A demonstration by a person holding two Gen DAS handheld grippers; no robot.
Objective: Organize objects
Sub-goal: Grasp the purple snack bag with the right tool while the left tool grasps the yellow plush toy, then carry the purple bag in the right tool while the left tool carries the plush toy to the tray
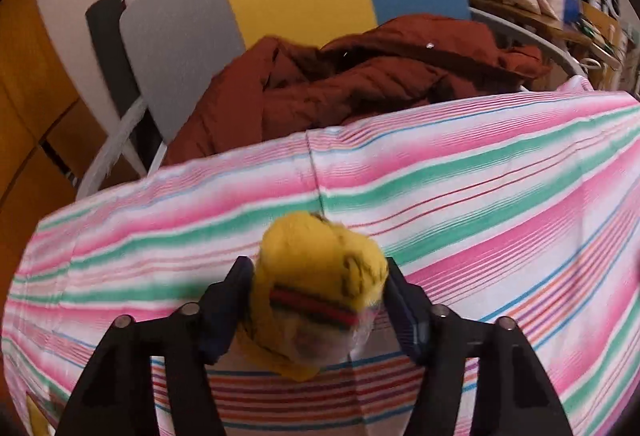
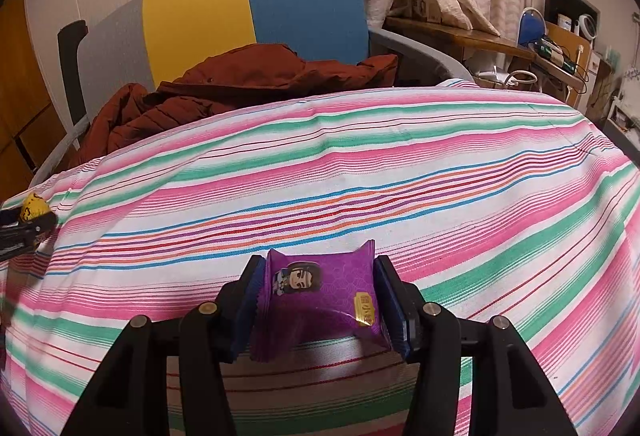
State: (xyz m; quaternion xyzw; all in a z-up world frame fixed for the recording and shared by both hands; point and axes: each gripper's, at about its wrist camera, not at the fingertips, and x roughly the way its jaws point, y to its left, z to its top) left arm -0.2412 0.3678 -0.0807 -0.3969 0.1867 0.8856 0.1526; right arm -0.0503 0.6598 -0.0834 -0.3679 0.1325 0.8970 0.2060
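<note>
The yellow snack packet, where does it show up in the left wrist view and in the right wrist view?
Left wrist view: the yellow snack packet sits low in the middle, between the jaws of the left hand-held gripper.
Right wrist view: the same packet is tiny at the far left edge, over the striped cloth.
Shared landmark: the rust-red jacket on the chair.

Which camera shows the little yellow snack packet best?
The left wrist view. There the small yellow crinkly packet with a red-and-black band sits big and central between the left gripper's jaws, over the striped cloth. The right wrist view catches only a tiny yellow bit at its left edge.
</note>
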